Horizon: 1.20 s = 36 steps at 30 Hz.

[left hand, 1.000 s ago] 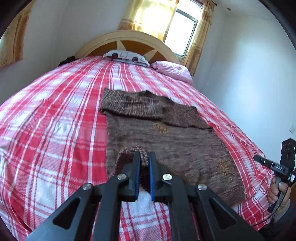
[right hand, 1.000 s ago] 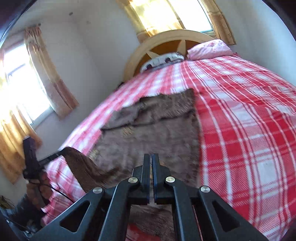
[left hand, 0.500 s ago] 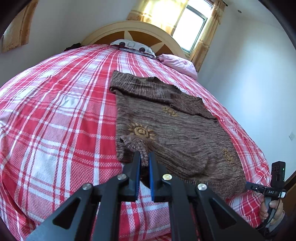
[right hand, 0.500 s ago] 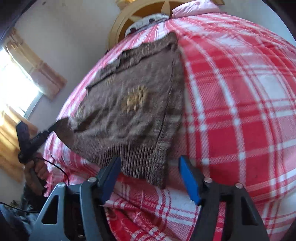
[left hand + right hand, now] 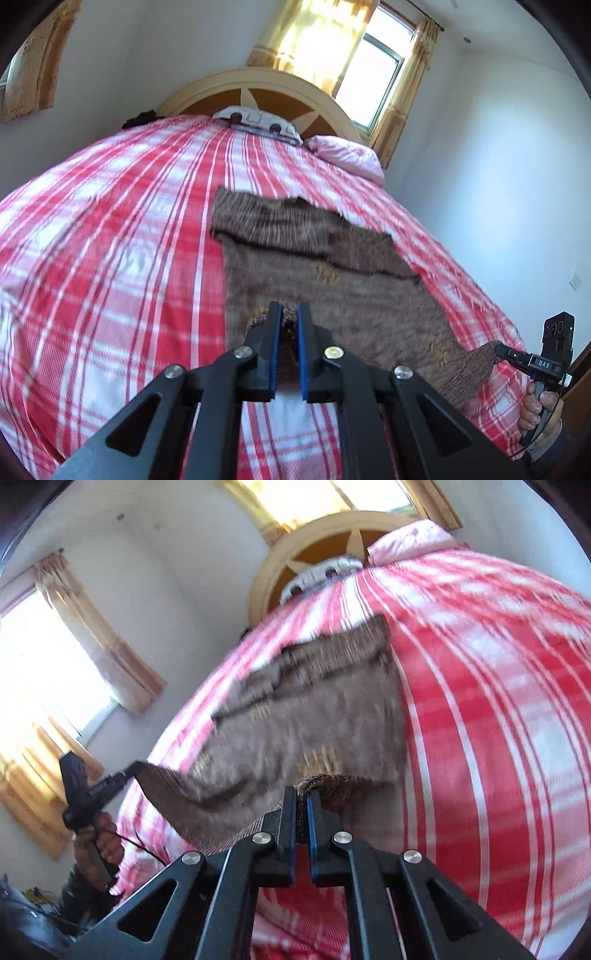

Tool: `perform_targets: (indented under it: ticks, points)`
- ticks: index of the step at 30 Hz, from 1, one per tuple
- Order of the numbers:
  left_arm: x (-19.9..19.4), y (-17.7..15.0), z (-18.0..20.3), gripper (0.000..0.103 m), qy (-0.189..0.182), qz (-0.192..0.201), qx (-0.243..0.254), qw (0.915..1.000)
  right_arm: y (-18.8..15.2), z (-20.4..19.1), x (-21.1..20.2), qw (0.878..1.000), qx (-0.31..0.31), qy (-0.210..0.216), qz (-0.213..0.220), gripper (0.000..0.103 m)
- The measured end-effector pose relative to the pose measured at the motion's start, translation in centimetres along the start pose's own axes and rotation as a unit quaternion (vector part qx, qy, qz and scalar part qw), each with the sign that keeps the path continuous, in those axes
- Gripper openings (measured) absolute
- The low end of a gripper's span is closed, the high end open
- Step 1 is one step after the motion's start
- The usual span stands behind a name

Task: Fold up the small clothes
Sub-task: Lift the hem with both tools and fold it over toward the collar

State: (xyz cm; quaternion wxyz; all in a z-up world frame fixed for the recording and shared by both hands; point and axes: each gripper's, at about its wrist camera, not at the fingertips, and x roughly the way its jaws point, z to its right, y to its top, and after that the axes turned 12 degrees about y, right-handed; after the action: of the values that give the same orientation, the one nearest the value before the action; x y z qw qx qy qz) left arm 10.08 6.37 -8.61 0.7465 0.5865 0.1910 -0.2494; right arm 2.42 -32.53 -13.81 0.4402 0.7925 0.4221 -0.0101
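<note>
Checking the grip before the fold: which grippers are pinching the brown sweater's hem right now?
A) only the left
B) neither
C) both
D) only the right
C: the left gripper and the right gripper are each shut on a lifted corner of the sweater above the bed.

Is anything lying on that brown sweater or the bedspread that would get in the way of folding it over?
Nothing visible does. Both claws, left claw and right claw, already pinch the sweater at its near hem corners. The sweater's top is bare, as is the checked bedspread around it; the pink pillow sits at the headboard.
</note>
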Motion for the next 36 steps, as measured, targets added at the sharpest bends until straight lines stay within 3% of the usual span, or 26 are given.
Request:
perform_targets:
  ticks: [8, 12, 13, 15, 16, 19, 23, 26, 30, 32, 33, 35, 36]
  points:
    - [2.5, 6.4, 0.6, 0.005, 0.009, 0.045, -0.003, 0.999, 8.0, -0.2, 1.8, 0.999, -0.005, 0.018, 0.038, 0.004]
    - [4.9, 8.3, 0.5, 0.004, 0.003, 0.028, -0.008, 0.9996, 11.7, 0.7, 3.7, 0.999, 0.006, 0.022, 0.044, 0.004]
    - [5.2, 8.3, 0.7, 0.005, -0.009, 0.017, 0.0, 0.9998, 12.3, 0.9, 4.2, 0.999, 0.006, 0.018, 0.045, 0.004]
    - [5.5, 7.1, 1.2, 0.008, 0.001, 0.002, 0.039, 0.9992, 13.0, 1.3, 5.2, 0.999, 0.014, 0.02, 0.043, 0.004]
    - [5.7, 6.2, 1.4, 0.017, 0.003, -0.01, 0.062, 0.998, 13.1, 1.5, 5.6, 0.999, 0.014, 0.021, 0.041, 0.004]
    - [6.6, 2.7, 1.2, 0.059, -0.005, -0.065, 0.121, 0.9905, 12.6, 1.7, 5.7, 0.999, 0.012, 0.023, 0.037, 0.004]
    - [7.1, -0.1, 0.0, 0.062, -0.011, -0.086, 0.132, 0.9875, 11.6, 2.9, 5.9, 0.999, 0.018, 0.021, 0.026, 0.004]
    - [8.2, -0.1, 0.6, 0.076, -0.03, -0.088, 0.124, 0.988, 11.1, 3.0, 5.8, 0.999, 0.018, 0.02, 0.021, 0.004]
    - [11.8, -0.5, 2.7, 0.072, -0.017, -0.121, 0.168, 0.9782, 11.0, 2.6, 5.9, 1.0, 0.01, 0.021, 0.014, 0.004]
    - [13.6, -1.5, 3.5, 0.054, -0.032, -0.158, 0.186, 0.9692, 11.0, 2.5, 6.0, 1.0, 0.008, 0.02, 0.01, 0.004]
    - [14.0, -1.9, 3.7, 0.05, -0.018, -0.161, 0.199, 0.9665, 10.9, 2.6, 6.1, 1.0, 0.009, 0.019, 0.007, 0.004]
    - [13.3, -2.0, 4.3, 0.011, -0.016, -0.138, 0.219, 0.9658, 10.8, 2.8, 6.4, 1.0, 0.01, 0.015, 0.003, 0.004]
    - [13.0, -1.8, 4.4, 0.01, -0.016, -0.135, 0.22, 0.966, 10.8, 3.1, 6.5, 1.0, 0.012, 0.013, 0.001, 0.004]
